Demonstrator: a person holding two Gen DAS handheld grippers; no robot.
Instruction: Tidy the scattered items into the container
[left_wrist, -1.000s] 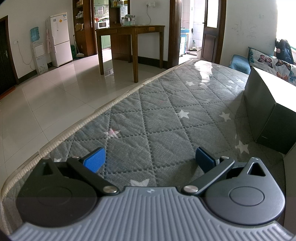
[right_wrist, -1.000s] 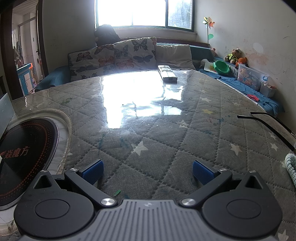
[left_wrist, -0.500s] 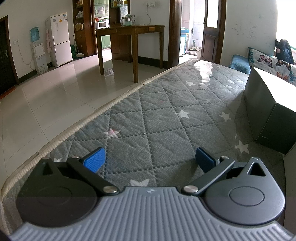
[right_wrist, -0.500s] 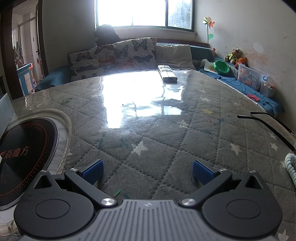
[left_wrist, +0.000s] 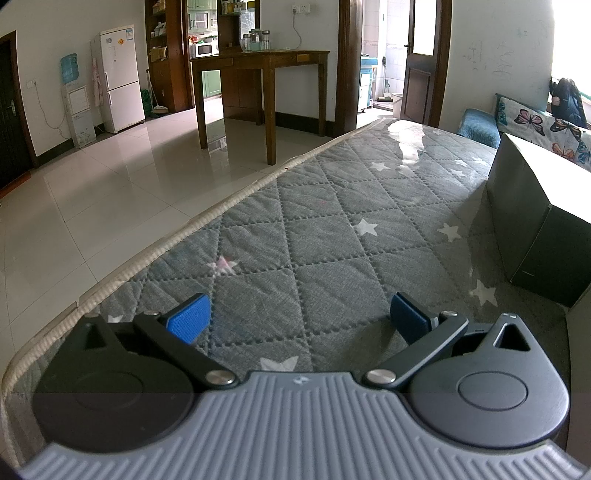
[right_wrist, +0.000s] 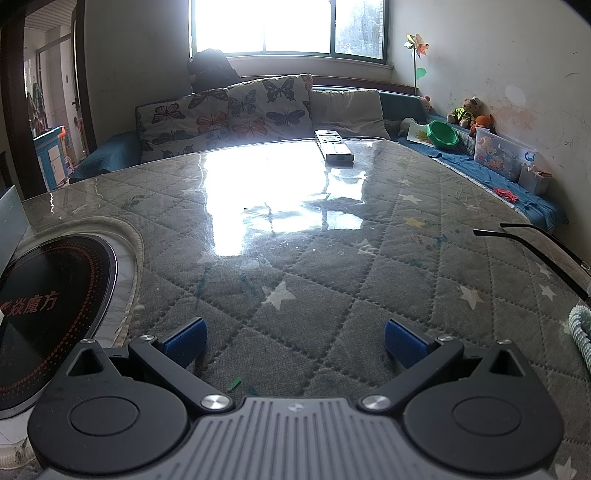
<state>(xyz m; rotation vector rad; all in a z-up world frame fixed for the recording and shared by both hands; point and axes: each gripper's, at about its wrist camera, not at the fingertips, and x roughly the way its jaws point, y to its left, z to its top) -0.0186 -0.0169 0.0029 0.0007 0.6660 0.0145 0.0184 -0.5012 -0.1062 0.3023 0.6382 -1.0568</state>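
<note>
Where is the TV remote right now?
In the right wrist view, the long silver-grey remote control lies at the far end of the grey quilted star-patterned table cover, just before the butterfly-print cushions.

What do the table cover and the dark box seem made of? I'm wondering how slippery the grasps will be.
Table cover: quilted grey star-print fabric, apparently under a clear glossy sheet, judging by the window glare and scratches. Dark box: probably matte cardboard, with flat faces, crisp folded edges and no shine.
</note>
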